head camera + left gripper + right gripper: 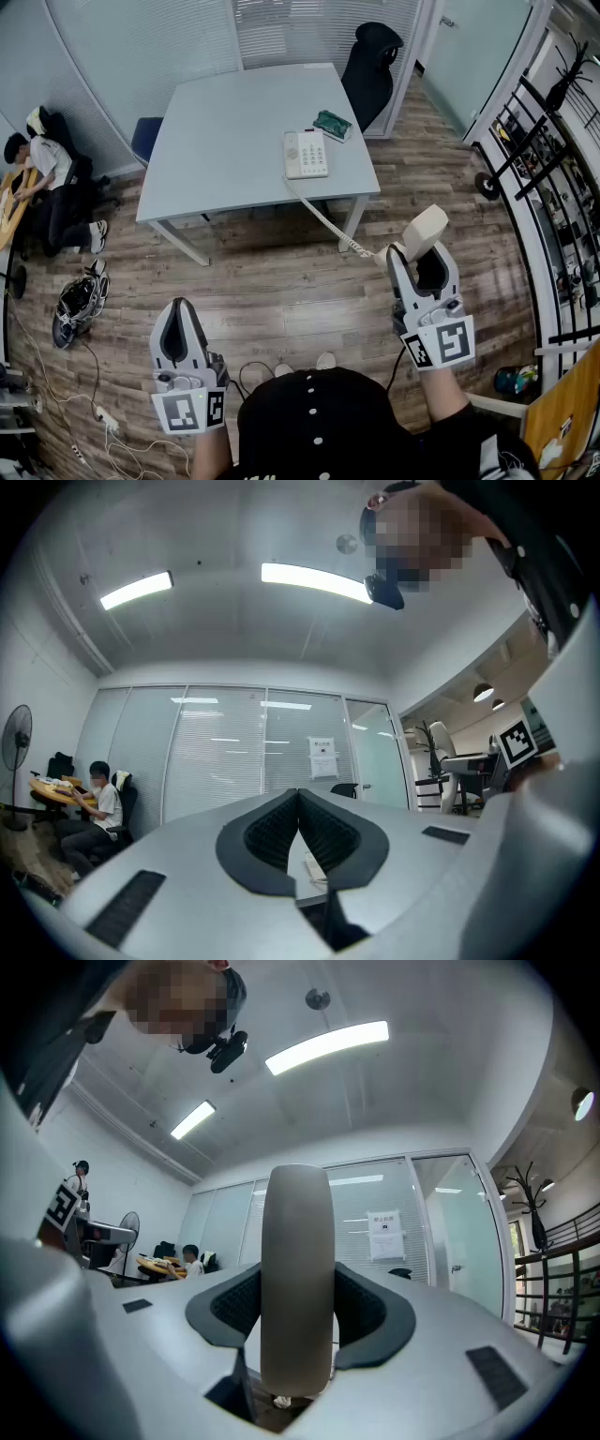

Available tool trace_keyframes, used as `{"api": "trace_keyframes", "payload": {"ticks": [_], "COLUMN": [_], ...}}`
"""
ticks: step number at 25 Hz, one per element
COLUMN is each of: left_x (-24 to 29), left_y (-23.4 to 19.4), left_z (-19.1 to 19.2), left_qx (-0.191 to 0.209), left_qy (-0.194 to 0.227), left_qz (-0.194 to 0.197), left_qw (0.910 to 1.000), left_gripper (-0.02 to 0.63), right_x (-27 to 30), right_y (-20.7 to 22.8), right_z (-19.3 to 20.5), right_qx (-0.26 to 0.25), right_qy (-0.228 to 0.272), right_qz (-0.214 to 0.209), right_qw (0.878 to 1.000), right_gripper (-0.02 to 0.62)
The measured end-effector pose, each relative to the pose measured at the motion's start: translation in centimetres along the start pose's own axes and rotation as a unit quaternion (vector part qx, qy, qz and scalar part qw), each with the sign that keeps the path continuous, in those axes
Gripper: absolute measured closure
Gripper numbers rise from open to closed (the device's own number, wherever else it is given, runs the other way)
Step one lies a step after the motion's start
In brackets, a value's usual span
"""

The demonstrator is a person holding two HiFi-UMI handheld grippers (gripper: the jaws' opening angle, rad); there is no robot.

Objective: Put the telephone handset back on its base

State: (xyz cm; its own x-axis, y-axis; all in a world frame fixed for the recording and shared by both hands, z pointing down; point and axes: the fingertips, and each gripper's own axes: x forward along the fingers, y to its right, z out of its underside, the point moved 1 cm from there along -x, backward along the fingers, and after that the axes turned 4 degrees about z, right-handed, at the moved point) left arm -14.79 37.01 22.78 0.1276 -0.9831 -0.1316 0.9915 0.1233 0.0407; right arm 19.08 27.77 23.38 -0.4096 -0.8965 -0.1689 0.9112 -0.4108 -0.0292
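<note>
Telephone handset (424, 230) in the head view is off the worktop (225, 131), up over the wooden floor at about 4 o'clock in the frame. It is clamped in the right claw (419, 253), its free end poking past the jaw tips toward 1 o'clock. Its base (306, 154) sits well apart near the worktop's 4 o'clock corner, at roughly 11 o'clock from that claw, long side running 12 to 6. A green item (332, 124) lies just beside the base at 1 o'clock, and the coiled cord (323, 220) drops off the worktop edge from the base's 6 o'clock end to the handset. The left claw (180, 305) hovers at 7 o'clock in the frame, farther from the base. In the left gripper view the left claw (298, 794) has its jaws drawn together, tips meeting, nothing between them. In the right gripper view the handset (296, 1241) stands straight up the middle, 6 to 12 o'clock. The ribbed pads (230, 1307) of the right claw (298, 1283) press on it from 9 and 3 o'clock, so the jaws stand fairly wide but closed on its body. My reading is that the right claw does the carrying, forward toward 11 o'clock, and the handset's long axis will likely need turning to match the base's 12-to-6 line before it goes down
</note>
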Motion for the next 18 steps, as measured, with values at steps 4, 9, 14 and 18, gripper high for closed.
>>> {"api": "trace_keyframes", "payload": {"ticks": [4, 9, 14, 18], "left_x": [0.2, 0.4, 0.6, 0.5], "left_y": [0.7, 2.1, 3.5, 4.5], "left_z": [0.3, 0.4, 0.6, 0.8], "left_qx": [0.000, 0.005, 0.007, 0.010], "left_qy": [0.001, -0.002, -0.003, -0.005], "left_qz": [-0.004, -0.012, -0.025, -0.032], "left_qw": [1.0000, 0.9999, 0.9997, 0.9994], "left_gripper": [0.591, 0.591, 0.591, 0.591], "right_x": [0.1, -0.1, 0.0, 0.0], "right_y": [0.6, 1.6, 2.8, 3.7], "right_z": [0.2, 0.5, 1.0, 1.3], "right_qx": [0.002, 0.005, 0.006, 0.008], "right_qy": [0.003, 0.008, 0.006, 0.004], "right_qz": [-0.004, -0.016, -0.027, -0.033], "right_qw": [1.000, 1.000, 1.000, 0.999], "right_gripper": [0.362, 0.362, 0.362, 0.362]}}
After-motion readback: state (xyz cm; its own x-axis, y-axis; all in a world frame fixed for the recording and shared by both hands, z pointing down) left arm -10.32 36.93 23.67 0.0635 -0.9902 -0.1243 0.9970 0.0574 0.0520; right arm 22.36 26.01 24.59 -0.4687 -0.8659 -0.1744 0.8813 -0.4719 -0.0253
